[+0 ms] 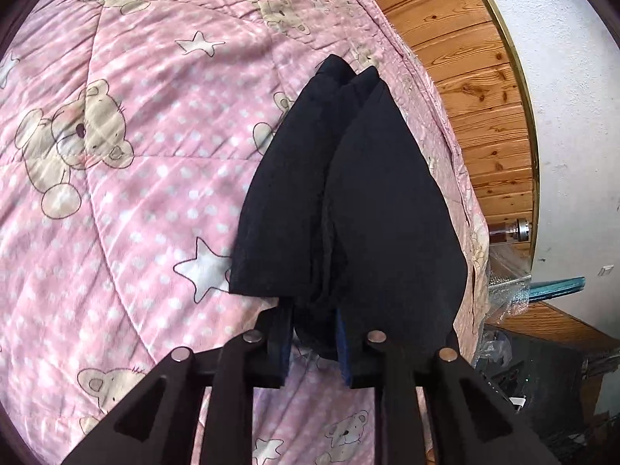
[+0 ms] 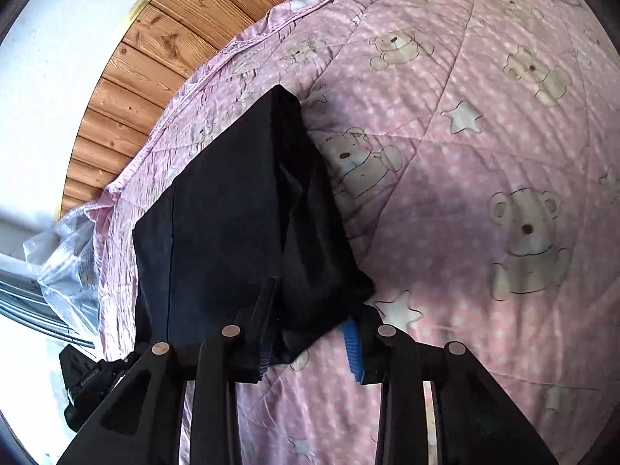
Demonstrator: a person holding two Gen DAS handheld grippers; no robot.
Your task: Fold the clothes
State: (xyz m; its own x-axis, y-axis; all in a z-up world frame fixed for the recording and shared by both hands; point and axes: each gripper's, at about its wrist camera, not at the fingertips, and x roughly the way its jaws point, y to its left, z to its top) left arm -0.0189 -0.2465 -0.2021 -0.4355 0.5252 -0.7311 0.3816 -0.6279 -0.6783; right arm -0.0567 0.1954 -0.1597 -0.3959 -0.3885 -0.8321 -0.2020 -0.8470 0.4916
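A black garment (image 1: 348,201) hangs in folds from my left gripper (image 1: 316,333), which is shut on its upper edge above the pink quilt (image 1: 135,193). The cloth drapes forward over both fingers and hides their tips. In the right wrist view the same black garment (image 2: 240,213) drops from my right gripper (image 2: 310,325), shut on another part of its edge, with blue pads (image 2: 354,348) showing below the fabric. Both grippers hold the garment lifted over the bed's edge, and its lower end reaches toward the quilt (image 2: 465,193).
The quilt has teddy bears and stars and covers the bed. Beyond its edge lies a wooden plank floor (image 1: 476,89) and a white wall (image 1: 573,116). Crumpled clear plastic (image 2: 66,255) lies by the bed's corner, and dark equipment (image 1: 542,379) stands beside the bed.
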